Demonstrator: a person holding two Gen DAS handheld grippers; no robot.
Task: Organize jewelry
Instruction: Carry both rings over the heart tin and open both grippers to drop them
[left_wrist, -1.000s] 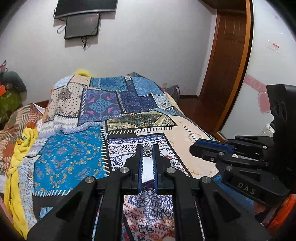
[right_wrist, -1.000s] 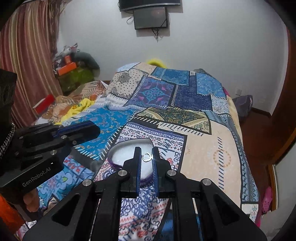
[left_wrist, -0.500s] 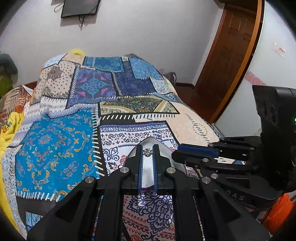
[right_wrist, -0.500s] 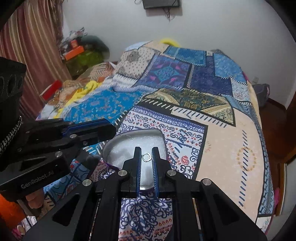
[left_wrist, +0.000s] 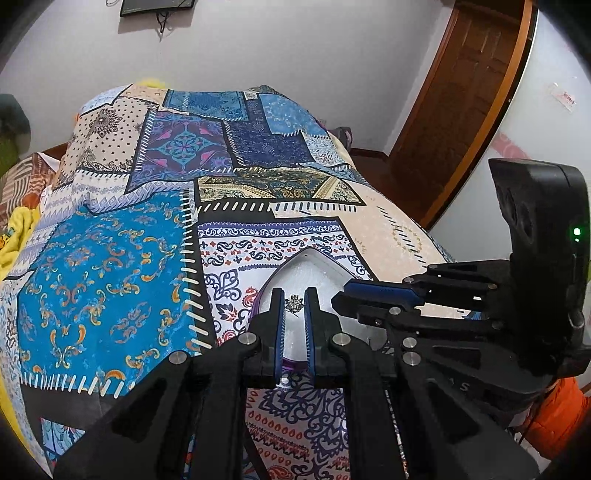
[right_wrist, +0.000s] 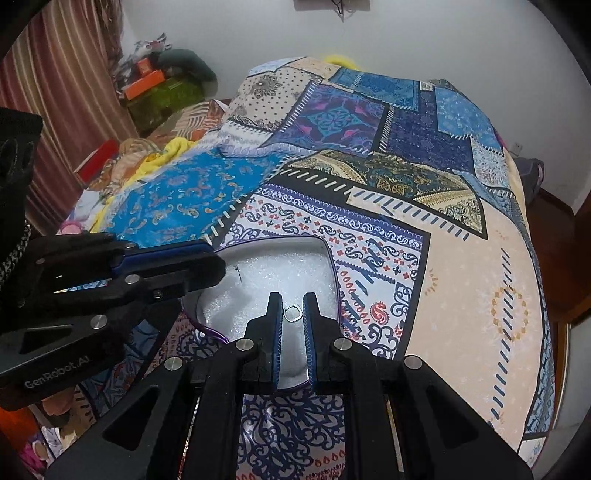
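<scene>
A heart-shaped jewelry box (right_wrist: 288, 269) with a purple rim and white foam lining lies open on the patterned bedspread; it also shows in the left wrist view (left_wrist: 314, 273). My left gripper (left_wrist: 294, 303) is shut on a small ornate silver jewel (left_wrist: 294, 303) and hovers over the box. My right gripper (right_wrist: 292, 313) is shut on a small silver ring (right_wrist: 292, 313), also over the foam. Each gripper shows in the other's view, the right one (left_wrist: 373, 295) beside the left, the left one (right_wrist: 177, 266) over the box's left side.
The patchwork bedspread (right_wrist: 369, 166) covers the whole bed. Clutter, boxes and a striped curtain (right_wrist: 66, 74) stand at the left. A wooden door (left_wrist: 461, 92) is at the right, and a wall screen (left_wrist: 155, 5) hangs above the bed's head.
Both grippers have tipped down and moved closer to the bed, so the open box now lies right under their fingertips. Each still holds its piece.
</scene>
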